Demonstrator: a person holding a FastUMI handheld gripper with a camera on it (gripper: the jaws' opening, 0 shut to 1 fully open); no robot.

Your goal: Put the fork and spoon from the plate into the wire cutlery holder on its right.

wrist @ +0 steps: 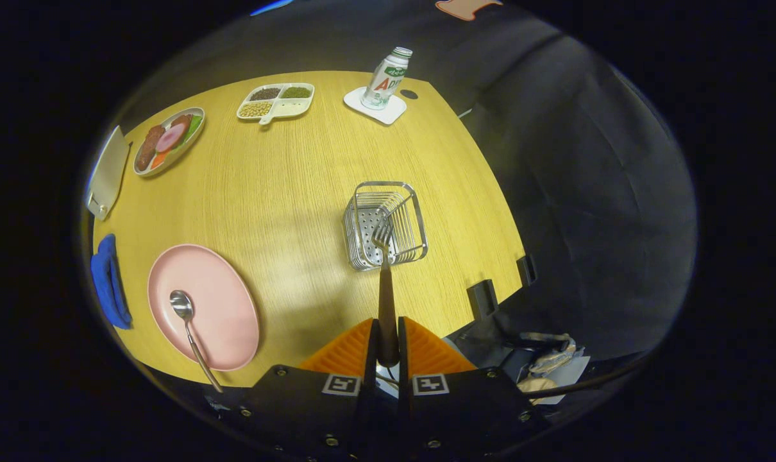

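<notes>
My gripper (387, 340) is shut on the brown handle of a fork (384, 269), both fingers pressing on it. The fork points straight ahead, and its tines hang over the open top of the wire cutlery holder (410, 218), which stands on the yellow table just beyond the fingers. To the left of the fingers lies a pink plate (224, 301). A metal spoon (188, 324) rests on it, bowl on the plate and handle sticking out over the near rim.
A blue cloth (109, 282) lies left of the plate. Farther back sit a food plate (168, 140), a divided tray of beans (276, 101), and a bottle (387, 78) on a white coaster. The table's right edge (497, 212) runs close beside the holder.
</notes>
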